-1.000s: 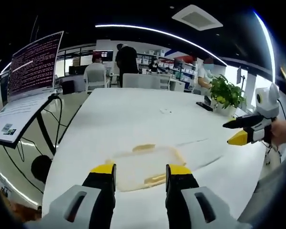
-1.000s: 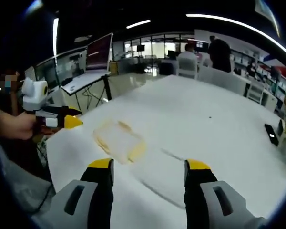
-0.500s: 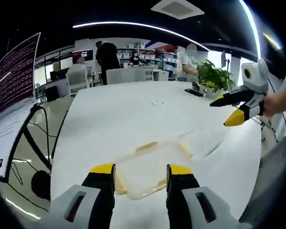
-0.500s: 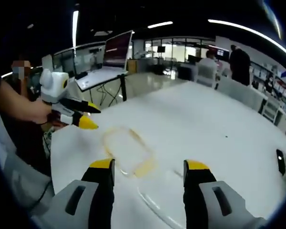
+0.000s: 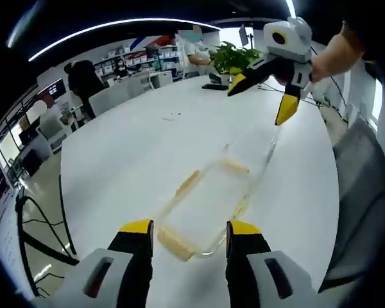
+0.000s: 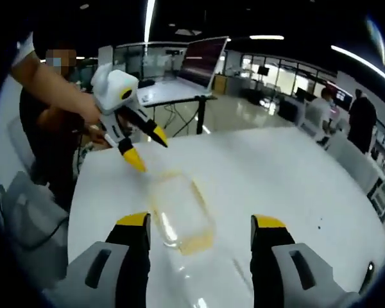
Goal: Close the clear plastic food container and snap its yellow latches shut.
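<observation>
- Left gripper view: left gripper, yellow-tipped fingers spread wide apart, gripping nothing, hovering above the near end of the container.
- Clear plastic food container: lies flat on the white bench, long axis running away from the camera; yellow latches along its near end and sides.
- Right gripper: enters from the upper right, held in a hand; its fingers parted, empty, the lower yellow tip pointing down just over the far end of the container.
- Potted plant: on the far edge of the bench, near a standing person.
- Right gripper view: right gripper, fingers wide apart, nothing between them; container on the bench just ahead of the tips.
- Left gripper in that view: comes in from the left, fingers parted, yellow tip close above the container's far end.
- Laptop: on a stand beyond the bench, screen lit.
</observation>
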Demonstrator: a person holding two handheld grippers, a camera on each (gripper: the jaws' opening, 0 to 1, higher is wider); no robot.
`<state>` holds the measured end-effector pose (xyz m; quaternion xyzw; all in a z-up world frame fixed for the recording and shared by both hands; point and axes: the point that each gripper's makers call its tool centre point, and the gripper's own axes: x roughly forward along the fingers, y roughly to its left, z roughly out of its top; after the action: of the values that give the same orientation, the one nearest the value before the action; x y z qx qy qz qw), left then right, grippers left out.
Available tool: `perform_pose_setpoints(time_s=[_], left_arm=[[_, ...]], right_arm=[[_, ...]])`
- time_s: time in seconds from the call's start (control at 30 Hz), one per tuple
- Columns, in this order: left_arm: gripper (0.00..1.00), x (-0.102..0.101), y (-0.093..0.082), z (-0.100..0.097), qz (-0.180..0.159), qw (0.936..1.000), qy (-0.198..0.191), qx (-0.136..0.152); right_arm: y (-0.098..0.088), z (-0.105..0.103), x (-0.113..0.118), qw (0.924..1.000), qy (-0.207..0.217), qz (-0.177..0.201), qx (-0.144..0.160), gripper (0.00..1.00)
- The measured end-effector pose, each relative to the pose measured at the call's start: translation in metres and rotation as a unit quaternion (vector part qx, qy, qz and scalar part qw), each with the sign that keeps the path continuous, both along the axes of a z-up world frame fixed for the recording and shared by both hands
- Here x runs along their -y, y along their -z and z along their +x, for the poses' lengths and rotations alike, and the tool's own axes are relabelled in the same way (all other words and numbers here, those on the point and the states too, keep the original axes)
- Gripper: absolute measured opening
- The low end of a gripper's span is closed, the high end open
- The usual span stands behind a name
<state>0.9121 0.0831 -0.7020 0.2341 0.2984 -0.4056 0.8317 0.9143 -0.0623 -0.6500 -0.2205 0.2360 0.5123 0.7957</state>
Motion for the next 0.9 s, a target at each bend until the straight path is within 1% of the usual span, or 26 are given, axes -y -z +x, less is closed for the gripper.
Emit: perform_pose_setpoints(time_s=[0.03, 0.07, 0.13, 0.17, 0.23, 0.27, 0.33, 0.37, 0.43, 0.47, 0.53, 0.57, 0.67, 0.7, 0.77, 0.87, 0.9], left_arm=[[0.4, -0.001, 0.001, 0.0, 0.011, 0.9998, 0.016, -0.004], [0.41, -0.001, 0.001, 0.001, 0.019, 0.9995, 0.026, -0.003], [0.42, 0.0, 0.0, 0.004, 0.026, 0.9987, 0.044, -0.003], [0.42, 0.0, 0.0, 0.004, 0.03, 0.9981, 0.055, -0.004], [0.42, 0.0, 0.0, 0.003, 0.049, 0.9951, 0.086, -0.008], [0.42, 0.0, 0.001, 0.003, 0.054, 0.9943, 0.092, -0.01], [0.43, -0.001, 0.003, -0.002, 0.072, 0.9883, 0.132, -0.027], [0.43, -0.001, 0.003, -0.003, 0.077, 0.9862, 0.143, -0.031], [0.44, -0.004, 0.006, -0.005, 0.092, 0.9803, 0.169, -0.044], [0.44, -0.008, 0.009, -0.006, 0.102, 0.9767, 0.18, -0.057], [0.45, -0.012, 0.011, -0.002, 0.12, 0.9724, 0.192, -0.056], [0.45, -0.013, 0.011, -0.001, 0.12, 0.9719, 0.194, -0.058], [0.45, -0.013, 0.011, 0.003, 0.121, 0.9701, 0.201, -0.062], [0.45, -0.012, 0.011, 0.005, 0.123, 0.9691, 0.205, -0.063], [0.45, -0.011, 0.011, 0.004, 0.127, 0.9661, 0.213, -0.071], [0.46, -0.01, 0.015, 0.002, 0.134, 0.9604, 0.23, -0.082], [0.46, -0.01, 0.016, 0.001, 0.135, 0.9585, 0.236, -0.087]], right_arm=[[0.0, 0.001, -0.003, 0.9999, -0.01, -0.006, -0.001, 0.6], [0.0, 0.002, -0.006, 0.9999, -0.015, -0.007, 0.0, 0.61], [-0.002, 0.003, -0.012, 0.9996, -0.028, -0.003, 0.0, 0.61], [0.0, 0.002, -0.014, 0.9992, -0.038, -0.009, -0.006, 0.61], [0.004, -0.001, -0.017, 0.9982, -0.056, -0.02, -0.005, 0.61], [0.007, -0.003, -0.017, 0.9976, -0.063, -0.028, -0.009, 0.61], [0.014, -0.008, -0.018, 0.9959, -0.079, -0.038, -0.02, 0.61], [0.021, -0.011, -0.018, 0.9939, -0.093, -0.052, -0.029, 0.61], [0.026, -0.014, -0.018, 0.991, -0.111, -0.068, -0.031, 0.62], [0.028, -0.014, -0.019, 0.9899, -0.115, -0.077, -0.032, 0.62], [0.031, -0.015, -0.022, 0.9883, -0.121, -0.084, -0.042, 0.62], [0.034, -0.011, -0.023, 0.988, -0.121, -0.087, -0.042, 0.62], [0.042, -0.006, -0.021, 0.9816, -0.142, -0.125, -0.027, 0.61], [0.045, -0.004, -0.021, 0.9791, -0.149, -0.136, -0.028, 0.6], [0.052, -0.005, -0.021, 0.9745, -0.159, -0.151, -0.048, 0.6], [0.058, -0.005, -0.022, 0.9703, -0.172, -0.162, -0.048, 0.61], [0.062, -0.007, -0.022, 0.9661, -0.183, -0.173, -0.056, 0.61]])
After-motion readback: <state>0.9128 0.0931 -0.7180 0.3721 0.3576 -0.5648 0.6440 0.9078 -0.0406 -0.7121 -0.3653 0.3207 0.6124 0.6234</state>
